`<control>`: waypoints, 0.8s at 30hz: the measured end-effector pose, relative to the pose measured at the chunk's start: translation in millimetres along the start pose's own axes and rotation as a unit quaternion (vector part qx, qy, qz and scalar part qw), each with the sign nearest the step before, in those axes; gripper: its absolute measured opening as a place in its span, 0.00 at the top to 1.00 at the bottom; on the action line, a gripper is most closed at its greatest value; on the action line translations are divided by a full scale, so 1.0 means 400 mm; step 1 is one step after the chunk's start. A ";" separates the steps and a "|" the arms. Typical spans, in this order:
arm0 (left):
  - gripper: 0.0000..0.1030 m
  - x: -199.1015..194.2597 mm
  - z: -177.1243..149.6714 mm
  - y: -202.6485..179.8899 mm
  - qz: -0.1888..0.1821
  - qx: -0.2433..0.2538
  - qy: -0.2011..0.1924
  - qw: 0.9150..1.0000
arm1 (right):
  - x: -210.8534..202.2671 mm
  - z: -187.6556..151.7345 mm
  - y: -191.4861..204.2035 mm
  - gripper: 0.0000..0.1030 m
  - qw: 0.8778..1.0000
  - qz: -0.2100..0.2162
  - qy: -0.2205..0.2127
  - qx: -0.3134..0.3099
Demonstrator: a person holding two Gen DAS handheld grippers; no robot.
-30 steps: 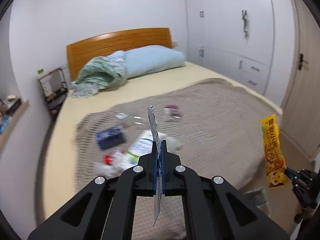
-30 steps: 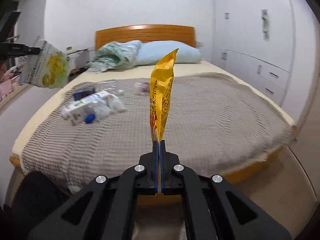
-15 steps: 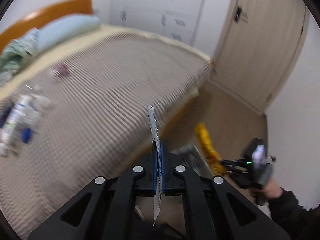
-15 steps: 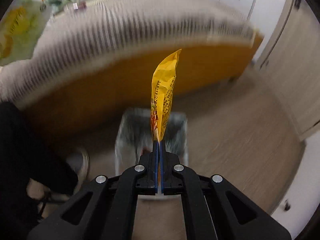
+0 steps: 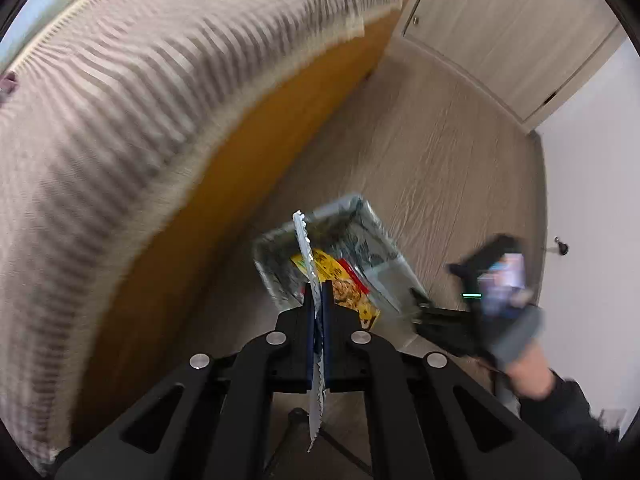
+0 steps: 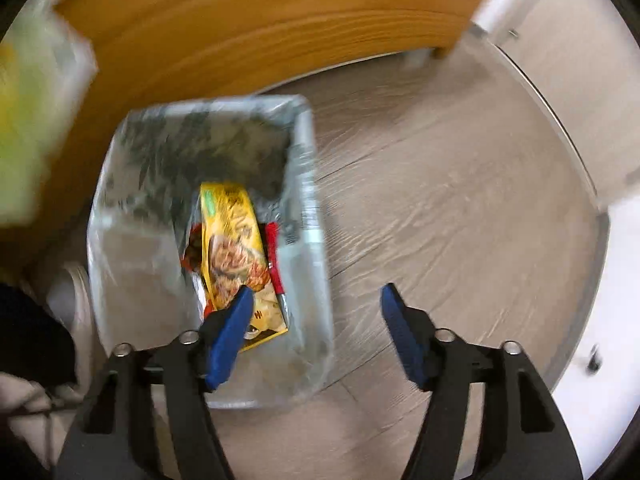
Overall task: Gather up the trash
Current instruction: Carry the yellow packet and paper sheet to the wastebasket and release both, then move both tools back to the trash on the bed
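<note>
1. The right gripper (image 6: 316,300) points down over the lined trash bin (image 6: 316,152); its jaws have just been opening and now stand wide apart with nothing between them.
2. The yellow snack bag (image 6: 234,248) lies inside the bin, against its right wall (a red wrapper edge (image 6: 274,256) shows beside it).
3. The left gripper (image 5: 316,296) is clamped tight on a silver wrapper with a serrated edge (image 5: 304,240), held edge-on above the bin's near rim.
4. The bin stands on the wood floor (image 6: 460,184), just beside the bed frame (image 6: 248,28).
</note>
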State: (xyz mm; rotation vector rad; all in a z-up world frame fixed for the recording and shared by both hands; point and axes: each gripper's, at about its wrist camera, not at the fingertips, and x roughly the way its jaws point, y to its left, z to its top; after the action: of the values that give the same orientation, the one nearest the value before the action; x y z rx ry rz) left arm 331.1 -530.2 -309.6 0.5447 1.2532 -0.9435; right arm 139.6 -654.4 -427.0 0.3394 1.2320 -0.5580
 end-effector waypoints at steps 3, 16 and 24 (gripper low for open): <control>1.00 0.129 0.018 -0.033 0.024 0.003 0.032 0.999 | -0.036 -0.031 -0.061 0.34 0.998 0.022 -0.009 0.056; 0.34 0.312 -0.001 -0.033 0.067 -0.062 0.098 0.991 | -0.050 -0.093 -0.070 0.34 0.996 0.034 0.003 0.082; 0.34 0.190 -0.005 -0.016 0.042 -0.081 0.064 0.994 | -0.118 -0.071 -0.044 0.34 0.997 0.027 -0.017 0.067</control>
State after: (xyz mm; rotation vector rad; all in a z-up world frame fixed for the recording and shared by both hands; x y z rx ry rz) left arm 326.7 -554.5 -381.9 0.5324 1.3968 -0.7381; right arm 96.6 -643.5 -390.2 0.4734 1.1515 -0.5992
